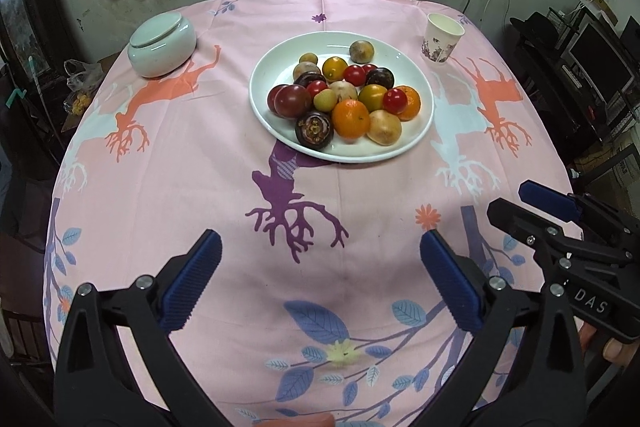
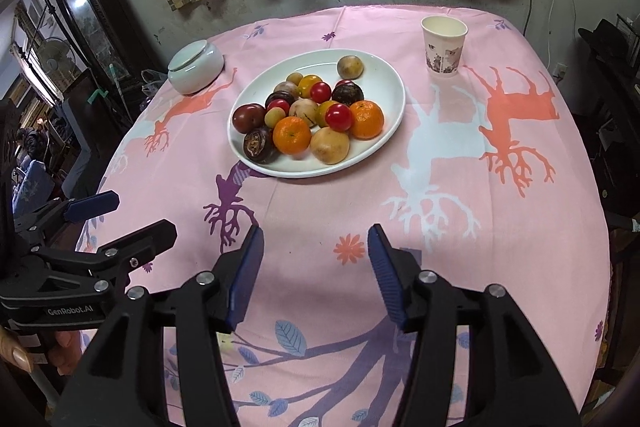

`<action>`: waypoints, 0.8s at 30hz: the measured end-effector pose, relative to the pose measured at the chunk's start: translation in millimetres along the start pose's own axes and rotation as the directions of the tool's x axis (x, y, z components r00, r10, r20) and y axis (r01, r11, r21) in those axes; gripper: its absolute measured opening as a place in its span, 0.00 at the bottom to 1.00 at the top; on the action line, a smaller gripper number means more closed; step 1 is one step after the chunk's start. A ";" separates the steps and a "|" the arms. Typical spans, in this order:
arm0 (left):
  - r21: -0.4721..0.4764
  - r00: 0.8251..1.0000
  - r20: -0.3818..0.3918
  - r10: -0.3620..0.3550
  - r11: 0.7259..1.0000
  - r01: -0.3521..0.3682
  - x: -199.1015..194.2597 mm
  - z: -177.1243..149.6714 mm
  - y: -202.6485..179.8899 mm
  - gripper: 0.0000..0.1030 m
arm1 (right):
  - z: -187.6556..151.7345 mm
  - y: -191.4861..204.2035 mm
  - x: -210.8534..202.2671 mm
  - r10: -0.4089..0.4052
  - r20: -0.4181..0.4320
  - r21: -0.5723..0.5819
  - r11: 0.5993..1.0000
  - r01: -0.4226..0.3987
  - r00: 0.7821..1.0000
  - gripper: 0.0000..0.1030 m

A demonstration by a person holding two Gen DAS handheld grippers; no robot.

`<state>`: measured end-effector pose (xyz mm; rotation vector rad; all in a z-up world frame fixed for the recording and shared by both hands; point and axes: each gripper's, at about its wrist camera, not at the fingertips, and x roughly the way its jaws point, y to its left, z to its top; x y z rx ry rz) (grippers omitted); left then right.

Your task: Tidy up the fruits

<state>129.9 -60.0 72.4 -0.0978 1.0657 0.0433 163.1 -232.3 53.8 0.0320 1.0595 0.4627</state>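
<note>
My left gripper (image 1: 320,277) released wide, my right gripper (image 2: 316,273) released, both empty above near edge of bench. Round white plate (image 1: 416,131) with mixed fruits (image 1: 344,95) at bench middle.

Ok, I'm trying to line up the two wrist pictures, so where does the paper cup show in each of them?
Left wrist view: the paper cup stands upper right, to the right of the white plate.
Right wrist view: the paper cup stands upper right of centre, again to the right of the white plate.
Shared landmark: the orange deer print on the tablecloth, just in front of the cup.
</note>
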 end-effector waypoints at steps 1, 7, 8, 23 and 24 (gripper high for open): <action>0.001 1.000 -0.001 -0.003 1.000 0.003 -1.1 -1.5 -0.7 0.98 | -1.1 -0.2 -1.2 -0.001 0.000 0.001 1.000 0.001 1.000 0.58; -0.008 1.000 0.023 -0.015 1.000 0.015 -9.7 -6.4 -1.0 0.98 | -8.3 -5.2 -6.4 -0.027 -0.006 0.023 0.999 0.027 1.000 0.76; -0.008 0.999 0.031 -0.015 1.000 0.015 -11.7 -6.8 -1.2 0.98 | -9.5 -6.4 -8.6 -0.030 0.003 0.029 0.999 0.030 1.000 0.77; 0.031 0.999 0.042 0.013 0.999 -0.014 -23.5 -14.9 -9.1 0.98 | -15.1 -11.8 -19.8 -0.051 0.026 0.058 0.997 0.049 0.998 0.95; 0.030 0.999 0.042 0.013 0.999 -0.014 -23.9 -15.6 -8.8 0.98 | -15.3 -12.3 -19.8 -0.052 0.026 0.060 0.997 0.051 0.998 0.95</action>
